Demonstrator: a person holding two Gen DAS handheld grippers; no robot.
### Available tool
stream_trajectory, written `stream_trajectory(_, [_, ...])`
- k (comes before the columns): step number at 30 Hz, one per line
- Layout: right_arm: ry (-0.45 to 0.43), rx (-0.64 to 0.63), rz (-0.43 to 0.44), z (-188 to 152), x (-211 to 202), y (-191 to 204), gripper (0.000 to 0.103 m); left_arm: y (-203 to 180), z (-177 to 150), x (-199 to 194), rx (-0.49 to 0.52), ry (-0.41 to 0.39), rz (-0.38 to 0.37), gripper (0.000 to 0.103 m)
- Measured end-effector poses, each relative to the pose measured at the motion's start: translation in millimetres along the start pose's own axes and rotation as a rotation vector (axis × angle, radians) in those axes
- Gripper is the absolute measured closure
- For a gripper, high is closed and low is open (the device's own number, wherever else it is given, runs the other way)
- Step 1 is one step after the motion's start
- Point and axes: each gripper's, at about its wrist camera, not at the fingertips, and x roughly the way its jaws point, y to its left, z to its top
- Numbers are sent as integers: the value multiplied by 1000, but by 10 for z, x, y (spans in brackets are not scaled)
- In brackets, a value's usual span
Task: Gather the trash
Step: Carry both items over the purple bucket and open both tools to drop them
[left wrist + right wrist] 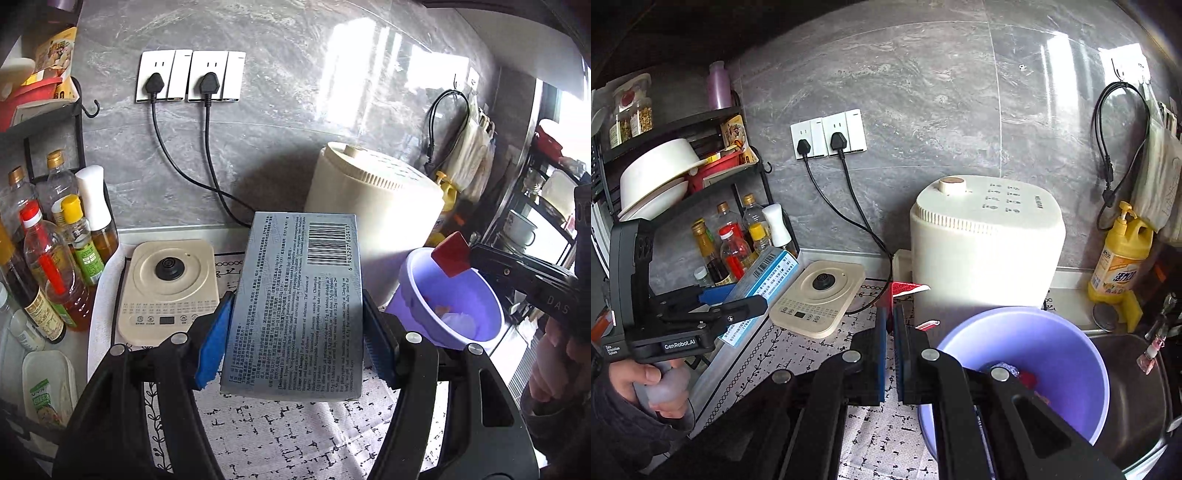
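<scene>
My left gripper (pixel 295 325) is shut on a grey-blue medicine box (pixel 295 306) with a barcode, held above the patterned mat. The box (pixel 764 284) and left gripper (pixel 738 306) also show at the left of the right wrist view. My right gripper (pixel 890 314) is shut on a red wrapper (pixel 905 288), which also shows in the left wrist view (pixel 452 254) over the rim of the purple bin (pixel 454 299). The purple bin (pixel 1027 354) stands on the counter at the right and holds some trash pieces.
A cream round appliance (pixel 986 243) stands behind the bin. A cream kettle base (pixel 166 291) sits on the mat, with oil and sauce bottles (pixel 48 258) at the left. A yellow detergent bottle (pixel 1119 254) and a sink (pixel 1137 398) are at the right.
</scene>
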Motion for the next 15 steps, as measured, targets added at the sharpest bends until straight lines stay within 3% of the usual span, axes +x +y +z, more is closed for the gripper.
stream_trajectory(9, [-31, 60, -79, -118, -269, -556, 94, -518, 121, 198, 44, -6, -75, 37])
stream_trajectory(11, [-27, 76, -98, -175, -313, -693, 72, -636, 139, 241, 50, -7, -91, 37])
stream_trajectory(12, [-40, 86, -122, -199, -366, -764, 51, -693, 145, 258, 52, -9, -102, 37])
stream_trajectory(13, [-57, 96, -145, -213, -429, -828, 43, -753, 152, 274, 55, -13, -113, 37])
stream_trajectory(15, [-68, 108, -164, -236, -531, -979, 42, -875, 164, 318, 59, -19, -135, 37])
